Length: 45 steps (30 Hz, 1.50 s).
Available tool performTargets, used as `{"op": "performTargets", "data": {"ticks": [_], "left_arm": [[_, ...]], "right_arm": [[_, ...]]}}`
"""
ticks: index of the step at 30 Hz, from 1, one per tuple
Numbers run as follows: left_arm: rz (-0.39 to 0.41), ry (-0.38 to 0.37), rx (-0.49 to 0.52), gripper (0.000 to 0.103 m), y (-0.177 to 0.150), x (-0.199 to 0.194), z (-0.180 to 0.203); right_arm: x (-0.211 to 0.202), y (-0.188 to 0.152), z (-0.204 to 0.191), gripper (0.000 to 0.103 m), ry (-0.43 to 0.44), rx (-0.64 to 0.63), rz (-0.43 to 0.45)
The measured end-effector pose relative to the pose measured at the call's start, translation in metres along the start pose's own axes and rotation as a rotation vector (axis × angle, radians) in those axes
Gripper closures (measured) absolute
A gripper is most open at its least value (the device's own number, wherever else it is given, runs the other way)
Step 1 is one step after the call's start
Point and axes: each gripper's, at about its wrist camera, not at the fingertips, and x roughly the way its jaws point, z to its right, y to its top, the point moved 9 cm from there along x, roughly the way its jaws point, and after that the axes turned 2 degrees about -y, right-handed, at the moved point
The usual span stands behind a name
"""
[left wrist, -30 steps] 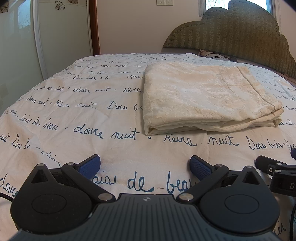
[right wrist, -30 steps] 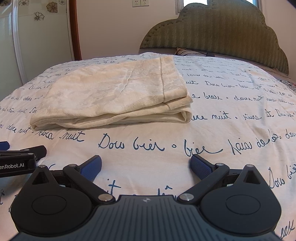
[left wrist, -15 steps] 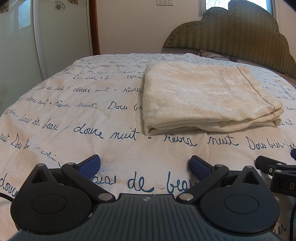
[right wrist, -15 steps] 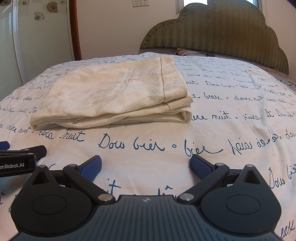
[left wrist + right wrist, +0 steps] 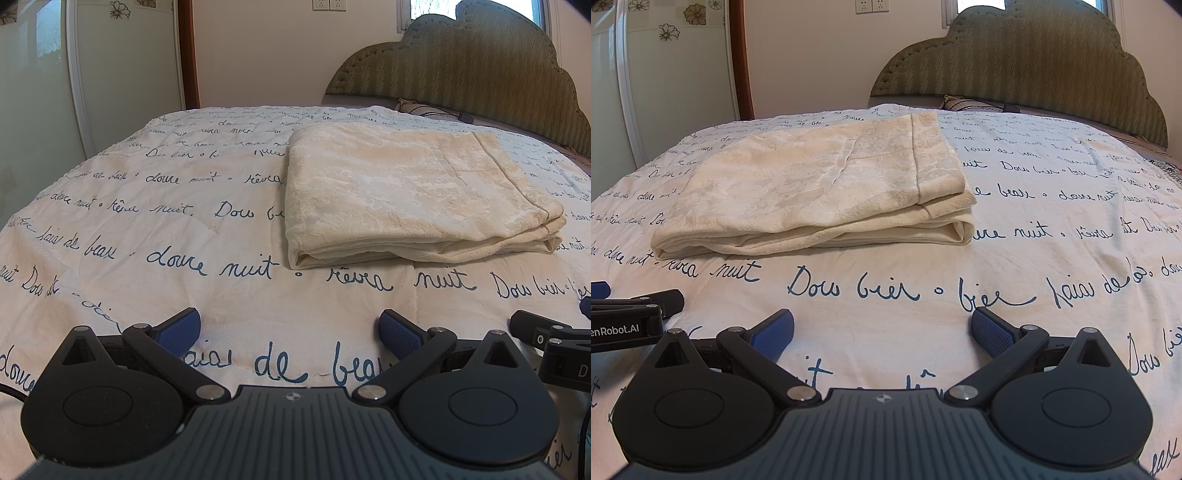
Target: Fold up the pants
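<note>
The cream pants (image 5: 417,192) are seen folded into a flat rectangle on the bed's script-printed quilt (image 5: 166,236), ahead of both tools. The left tool (image 5: 290,328) and right tool (image 5: 882,328) are held wide apart above the quilt, with nothing gripped.

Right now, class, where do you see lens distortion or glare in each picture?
Left wrist view: the bedspread bulges like a dome, the window is blown out. Right wrist view: the same curving, the folded pants evenly lit and sharp, corners darkened.
</note>
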Motion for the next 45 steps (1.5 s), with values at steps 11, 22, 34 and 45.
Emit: {"op": "performTargets", "data": {"ticks": [11,22,34,45], "left_arm": [[0.0,0.0,0.0,0.0,0.0001,0.0001,-0.0003],[0.0,-0.001,-0.001,0.0,0.0,0.0002,-0.0001],[0.0,-0.001,-0.001,0.0,-0.0001,0.0002,-0.0002],[0.001,-0.001,0.001,0.0,-0.0005,0.0007,0.0004]], "right_arm": [[-0.0006,0.0,0.0003,0.0,0.007,0.008,0.002],[-0.0005,0.0001,-0.0001,0.0,0.004,0.005,0.0],[0.0014,-0.0004,-0.0007,0.0,-0.013,-0.012,-0.01],[0.0013,0.0,-0.0004,0.0,-0.011,-0.011,-0.012]]}}
